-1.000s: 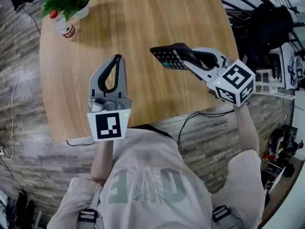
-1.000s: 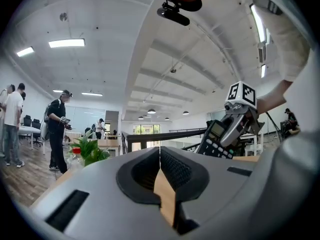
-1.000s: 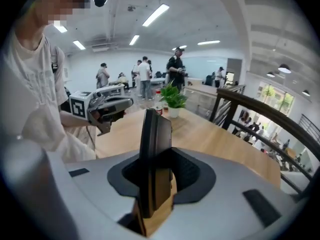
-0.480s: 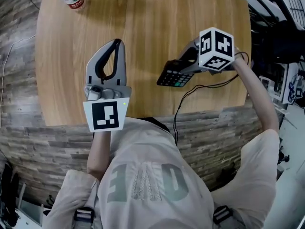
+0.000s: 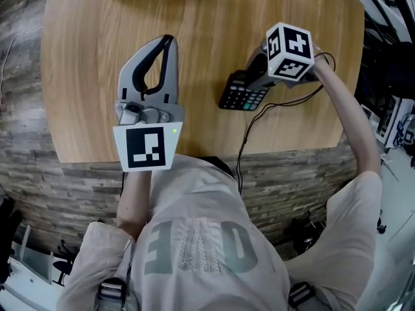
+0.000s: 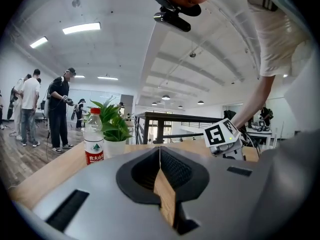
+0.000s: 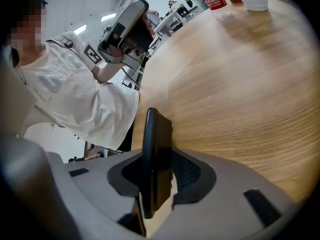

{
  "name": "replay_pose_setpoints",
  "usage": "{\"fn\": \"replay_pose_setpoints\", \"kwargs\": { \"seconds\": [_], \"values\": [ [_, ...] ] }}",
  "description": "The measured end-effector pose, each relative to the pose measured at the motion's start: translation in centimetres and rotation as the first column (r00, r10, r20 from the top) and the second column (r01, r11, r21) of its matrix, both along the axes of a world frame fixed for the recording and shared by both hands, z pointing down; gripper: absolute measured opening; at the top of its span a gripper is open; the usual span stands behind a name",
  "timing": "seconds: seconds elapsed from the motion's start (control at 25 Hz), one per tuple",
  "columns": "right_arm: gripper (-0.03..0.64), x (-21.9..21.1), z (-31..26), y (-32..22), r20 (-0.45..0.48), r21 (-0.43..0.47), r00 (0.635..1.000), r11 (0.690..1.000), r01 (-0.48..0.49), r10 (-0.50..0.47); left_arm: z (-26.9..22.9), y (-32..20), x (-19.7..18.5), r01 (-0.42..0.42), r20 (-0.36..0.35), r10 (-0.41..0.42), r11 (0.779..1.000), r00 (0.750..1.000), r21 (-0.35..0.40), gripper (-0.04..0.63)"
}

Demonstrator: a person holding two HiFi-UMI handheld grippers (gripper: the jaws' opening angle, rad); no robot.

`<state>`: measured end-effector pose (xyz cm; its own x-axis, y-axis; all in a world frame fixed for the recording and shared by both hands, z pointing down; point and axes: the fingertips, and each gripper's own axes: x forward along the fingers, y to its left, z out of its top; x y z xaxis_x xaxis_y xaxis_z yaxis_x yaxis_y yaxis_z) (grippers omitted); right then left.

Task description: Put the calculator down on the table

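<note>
The right gripper [image 5: 254,76] clamps the black calculator [image 5: 241,97] by its edge, angled down over the wooden table [image 5: 194,18], while the left gripper [image 5: 163,44] hovers alongside, jaws together and empty.

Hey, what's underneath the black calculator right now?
Light wooden tabletop spreads below the black calculator, clamped edge-on in the right gripper. The calculator's own body hides the wood directly under it, so whether it touches down cannot be told.

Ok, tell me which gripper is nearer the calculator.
Right. The right gripper is clamped on the calculator edge; the left gripper, shut and empty, hangs apart from it, to its left in the head view.
</note>
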<state>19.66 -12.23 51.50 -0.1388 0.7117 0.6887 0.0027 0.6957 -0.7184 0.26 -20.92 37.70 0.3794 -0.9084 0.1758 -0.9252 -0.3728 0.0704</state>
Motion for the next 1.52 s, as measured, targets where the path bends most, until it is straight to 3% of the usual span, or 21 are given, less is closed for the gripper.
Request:
{"fn": "replay_pose_setpoints", "kwargs": {
  "seconds": [0.24, 0.68, 1.0, 1.16, 1.32, 1.52],
  "values": [
    [0.121, 0.0, 1.2, -0.1, -0.032, -0.025, 0.999, 1.0, 0.007, -0.008, 0.7, 0.4, 0.5, -0.021, 0.023, 0.022, 1.0, 1.0, -0.013, 0.012],
    [0.128, -0.1, 2.7, -1.6, -0.078, 0.084, 0.997, 0.996, 0.015, -0.009, 0.6, 0.3, 0.9, -0.032, 0.02, 0.032, 0.999, 0.999, -0.009, 0.012],
    [0.194, 0.1, 2.7, -2.2, -0.094, 0.139, 0.995, 0.99, -0.007, 0.02, -0.2, 0.1, 0.8, -0.042, 0.033, 0.042, 0.999, 0.999, 0.017, 0.012],
    [0.216, -0.1, 1.2, -2.4, -0.092, 0.18, 0.996, 0.984, 0.004, 0.013, -0.2, 0.2, 1.1, -0.082, 0.076, 0.079, 0.996, 0.994, 0.035, 0.012],
    [0.224, 0.1, -0.3, -3.6, -0.066, 0.279, 0.995, 0.959, -0.059, 0.08, -1.3, 0.8, 2.2, -0.111, 0.077, 0.106, 0.992, 0.991, 0.065, 0.012],
    [0.235, 0.8, -3.3, -6.3, 0.014, 0.454, 0.979, 0.871, -0.189, 0.205, -3.7, 2.2, 3.6, -0.144, 0.08, 0.135, 0.982, 0.988, 0.119, 0.012]
  ]
}}
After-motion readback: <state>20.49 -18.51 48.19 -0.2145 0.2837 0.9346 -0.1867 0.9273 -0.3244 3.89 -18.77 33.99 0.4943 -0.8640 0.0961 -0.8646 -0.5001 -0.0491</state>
